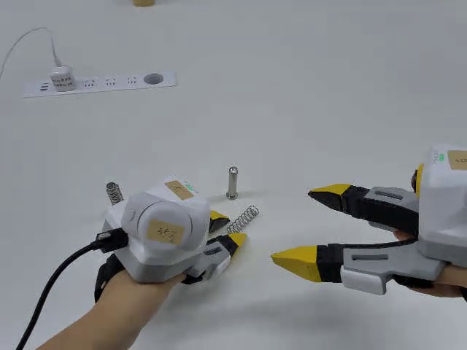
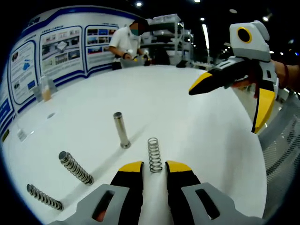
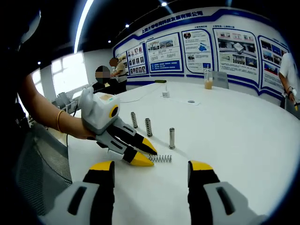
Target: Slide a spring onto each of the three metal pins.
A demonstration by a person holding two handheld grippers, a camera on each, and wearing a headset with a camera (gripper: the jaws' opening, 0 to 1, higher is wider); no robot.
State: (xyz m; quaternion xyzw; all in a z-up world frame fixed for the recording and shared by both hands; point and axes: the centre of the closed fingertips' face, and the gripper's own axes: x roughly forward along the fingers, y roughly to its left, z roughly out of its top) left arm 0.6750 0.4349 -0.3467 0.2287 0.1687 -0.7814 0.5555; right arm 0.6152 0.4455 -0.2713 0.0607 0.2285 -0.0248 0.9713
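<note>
A loose spring (image 1: 244,219) lies flat on the white table (image 1: 306,109). My left gripper (image 1: 228,227) is low over the table, its jaws a narrow gap apart around the spring's near end (image 2: 153,157) with slight space either side. A bare metal pin (image 1: 232,182) stands upright just beyond. Left of it stand two pins wearing springs (image 2: 75,168) (image 2: 43,197); one (image 1: 114,192) shows beside the left gripper's body. My right gripper (image 1: 310,224) hovers open to the right, pointing at the spring (image 3: 160,158), nothing between its fingers.
A white power strip (image 1: 98,82) with a plug (image 1: 62,76) lies at the back left. A black cable (image 1: 51,284) trails from the left gripper. A cup (image 3: 208,78) stands at the table's far end, with people behind.
</note>
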